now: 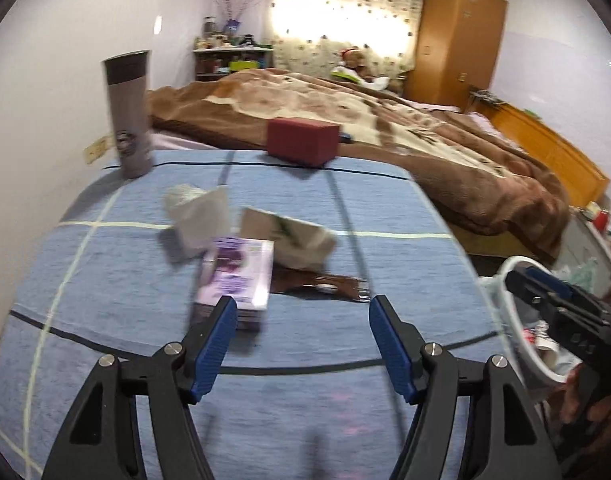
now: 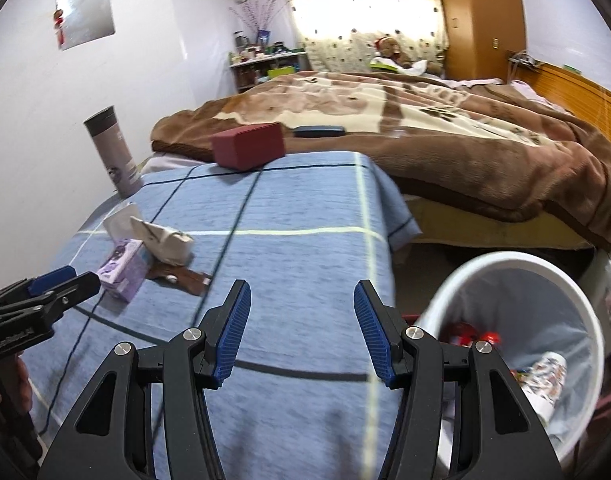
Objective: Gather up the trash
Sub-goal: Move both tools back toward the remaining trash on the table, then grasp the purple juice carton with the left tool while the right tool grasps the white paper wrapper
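Observation:
On the blue checked tablecloth (image 1: 125,280) lie a purple box (image 1: 237,272), a crumpled white tissue (image 1: 197,216), a crushed beige carton (image 1: 293,240) and a brown wrapper (image 1: 325,286). My left gripper (image 1: 301,308) is open and empty, its left finger just in front of the purple box. My right gripper (image 2: 301,292) is open and empty over the table's right part, beside the white bin (image 2: 517,344), which holds trash. The same litter shows in the right wrist view: the purple box (image 2: 123,270), the carton (image 2: 165,240) and the wrapper (image 2: 181,276).
A grey thermos (image 1: 127,112) stands at the table's far left. A dark red box (image 1: 301,140) sits at the far edge. A bed with a brown blanket (image 1: 425,132) lies beyond. The bin (image 1: 509,320) is off the table's right edge.

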Motion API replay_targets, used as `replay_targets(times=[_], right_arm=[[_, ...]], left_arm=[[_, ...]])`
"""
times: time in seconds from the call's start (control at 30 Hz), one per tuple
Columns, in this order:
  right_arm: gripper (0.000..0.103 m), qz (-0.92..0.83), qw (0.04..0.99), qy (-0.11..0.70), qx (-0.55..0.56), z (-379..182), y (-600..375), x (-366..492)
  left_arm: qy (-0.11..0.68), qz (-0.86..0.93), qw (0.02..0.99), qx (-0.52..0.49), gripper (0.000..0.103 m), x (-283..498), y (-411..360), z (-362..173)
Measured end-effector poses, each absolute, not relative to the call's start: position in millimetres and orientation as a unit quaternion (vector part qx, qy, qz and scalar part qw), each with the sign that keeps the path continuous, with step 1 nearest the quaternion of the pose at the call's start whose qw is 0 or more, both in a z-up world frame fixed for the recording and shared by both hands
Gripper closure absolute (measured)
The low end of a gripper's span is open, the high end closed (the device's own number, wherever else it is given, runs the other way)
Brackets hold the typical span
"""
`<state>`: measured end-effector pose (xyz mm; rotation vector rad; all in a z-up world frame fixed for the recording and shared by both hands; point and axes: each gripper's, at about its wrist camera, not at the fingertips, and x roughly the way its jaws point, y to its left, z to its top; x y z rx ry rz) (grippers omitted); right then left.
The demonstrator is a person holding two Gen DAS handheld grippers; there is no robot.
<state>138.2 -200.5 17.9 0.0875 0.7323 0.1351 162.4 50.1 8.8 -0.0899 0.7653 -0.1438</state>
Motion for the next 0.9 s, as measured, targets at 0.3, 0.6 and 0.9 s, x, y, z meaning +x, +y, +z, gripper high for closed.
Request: replay_targets(times=[0.3,0.6,0.9], right_arm=[[0.048,0.101,0.923,0.371,0.028,14.1,-163.8,161.5],[0.048,0.138,0.918,0.37,0.016,14.9,-128.1,183.1],[0.048,0.16,0.916,0.369,0.001,10.4,-106.4,195.6]], left_arm=[[0.401,-0.039,0.915,-0.034,0.031,190.9,77.6,-15.3],[0.427,-0.06,0.901,-0.044,0.031,214.1,82.7,-34.6],[0.42,-0.048,0.905,-0.055,0.045,213.8,106.5,-34.9]])
